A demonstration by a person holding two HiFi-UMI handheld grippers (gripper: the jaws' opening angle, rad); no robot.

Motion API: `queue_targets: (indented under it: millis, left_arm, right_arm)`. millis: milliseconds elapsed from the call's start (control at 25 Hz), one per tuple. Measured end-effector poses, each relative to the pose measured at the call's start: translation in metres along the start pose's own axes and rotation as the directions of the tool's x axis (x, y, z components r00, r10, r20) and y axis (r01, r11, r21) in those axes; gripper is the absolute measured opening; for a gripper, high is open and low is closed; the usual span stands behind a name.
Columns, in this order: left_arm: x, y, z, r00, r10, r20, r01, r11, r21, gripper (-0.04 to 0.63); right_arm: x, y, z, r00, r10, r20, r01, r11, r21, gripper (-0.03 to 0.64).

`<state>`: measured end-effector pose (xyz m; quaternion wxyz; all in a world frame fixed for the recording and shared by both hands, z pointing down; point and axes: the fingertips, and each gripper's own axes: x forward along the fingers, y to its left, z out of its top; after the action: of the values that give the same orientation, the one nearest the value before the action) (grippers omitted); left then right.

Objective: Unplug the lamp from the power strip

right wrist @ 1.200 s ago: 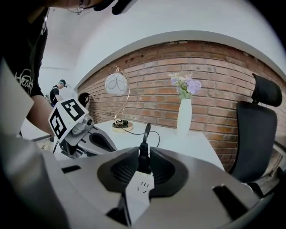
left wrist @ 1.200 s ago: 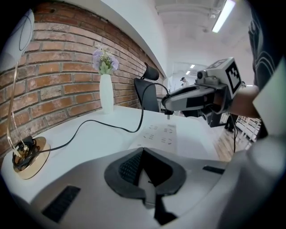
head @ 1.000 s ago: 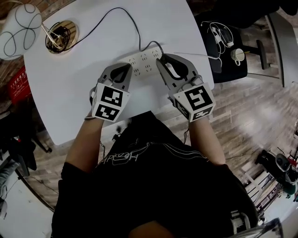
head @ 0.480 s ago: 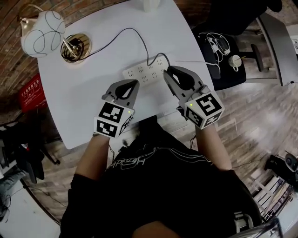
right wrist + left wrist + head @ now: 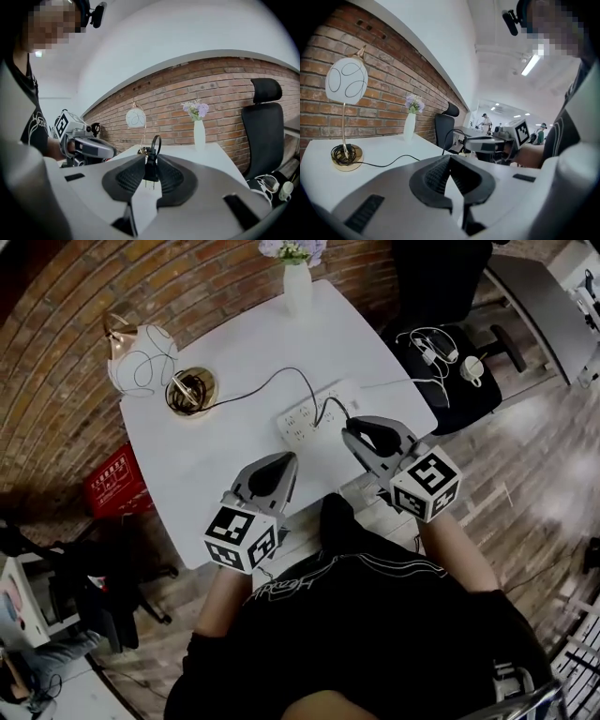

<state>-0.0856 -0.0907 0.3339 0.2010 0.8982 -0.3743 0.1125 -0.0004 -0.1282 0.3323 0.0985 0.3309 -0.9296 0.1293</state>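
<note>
The lamp (image 5: 141, 360) with its white globe stands at the table's back left, and its gold base (image 5: 190, 390) is wound with black cord (image 5: 272, 381). The white power strip (image 5: 305, 416) lies flat near the table's (image 5: 234, 442) front edge. My right gripper (image 5: 349, 435) hangs above and in front of the strip, shut on the lamp's black plug (image 5: 150, 169). The plug's bare prongs point down, clear of the sockets. My left gripper (image 5: 286, 460) floats to the left at about the same height, with its jaws shut and nothing between them (image 5: 450, 158).
A white vase (image 5: 297, 282) with flowers stands at the table's far edge. A black office chair (image 5: 441, 352) with loose cables on its seat stands to the right. A red crate (image 5: 117, 482) sits on the floor to the left, below a brick wall (image 5: 389, 79).
Both grippers have risen and drawn back from the power strip toward the person. The plug has come away from the strip in the right gripper.
</note>
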Motion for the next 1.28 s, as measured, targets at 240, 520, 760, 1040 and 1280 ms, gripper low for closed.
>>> queue_targets:
  millis: [240,520,760,1040,1280]
  left_arm:
    - [-0.023,-0.021,0.007,0.999,-0.025,0.024,0.026,0.999,-0.038,0.002]
    - [-0.036,-0.028,0.018,0.998,-0.021,0.065,0.024,0.999,-0.041,0.002]
    - [-0.040,-0.026,0.018,0.999,-0.006,0.053,0.007,1.000,-0.011,0.002]
    - [-0.041,-0.023,0.022,0.998,0.003,0.067,-0.002,1.000,-0.018,0.002]
    - [-0.038,-0.022,0.024,0.998,0.005,0.066,-0.004,1.000,-0.012,0.002]
  right_arm:
    - [-0.021,0.023,0.007,1.000,-0.013,-0.014,0.013,1.000,-0.028,0.058]
    - [-0.034,0.038,0.017,1.000,-0.014,0.008,0.014,0.999,-0.046,0.058]
    - [-0.036,0.043,0.020,1.000,-0.019,0.008,0.019,0.999,-0.044,0.058]
    - [-0.038,0.047,0.023,1.000,-0.025,0.009,0.025,0.998,-0.049,0.058]
    - [-0.037,0.044,0.024,1.000,-0.027,0.011,0.028,0.998,-0.053,0.058]
